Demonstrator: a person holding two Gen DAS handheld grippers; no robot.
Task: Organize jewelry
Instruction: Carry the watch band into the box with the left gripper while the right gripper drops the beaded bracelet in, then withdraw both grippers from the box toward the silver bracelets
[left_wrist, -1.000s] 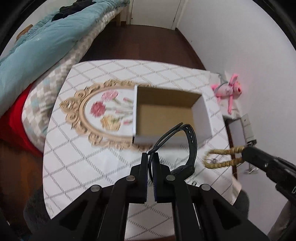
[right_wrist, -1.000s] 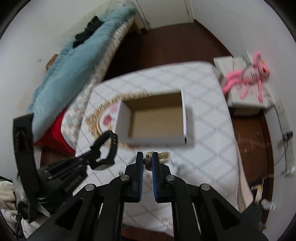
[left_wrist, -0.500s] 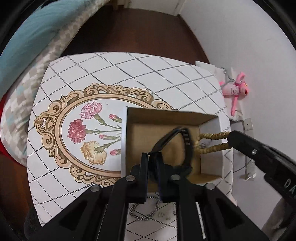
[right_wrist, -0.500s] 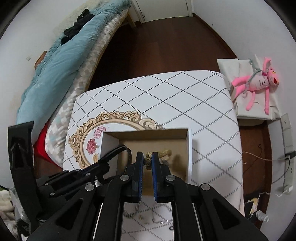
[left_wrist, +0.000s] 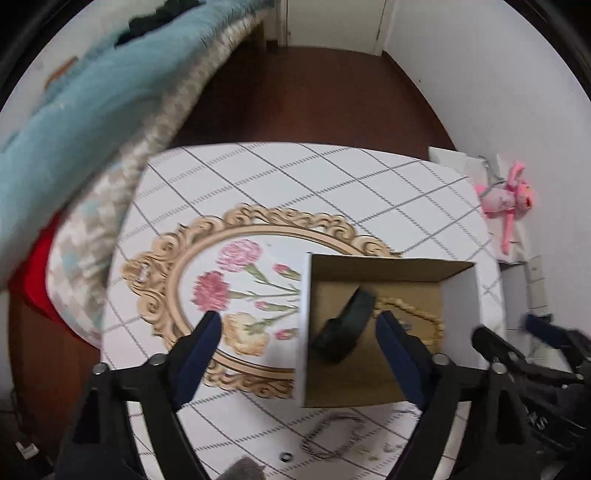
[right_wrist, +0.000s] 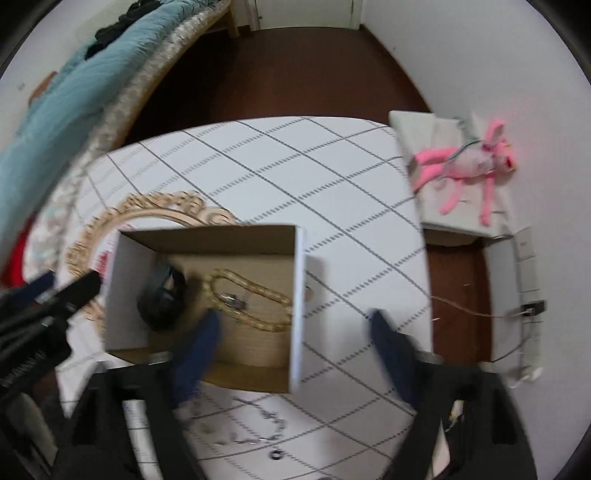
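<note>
Blurred black band (left_wrist: 345, 326) beside gold chain (right_wrist: 251, 301) in cardboard box (right_wrist: 299, 295)

No legible text anywhere; only blurred white lettering on the right gripper (left_wrist: 517, 350).

Open-topped cardboard box (right_wrist: 299, 280) stood on the table (right_wrist: 295, 166); access from above was unobstructed. Its four upright walls blocked any sideways entry. Box floor was partly taken: black band (right_wrist: 162, 295) at the left, gold bead necklace (right_wrist: 251, 299) across the middle; the near strip of floor was bare. Left gripper (left_wrist: 299, 325) and right gripper (right_wrist: 291, 325) hung over the box close together, jaws opening, nothing between the pads. Far half of the table was free. Near edge carried a silver chain (left_wrist: 332, 435) and a small ring (right_wrist: 276, 455).
</note>
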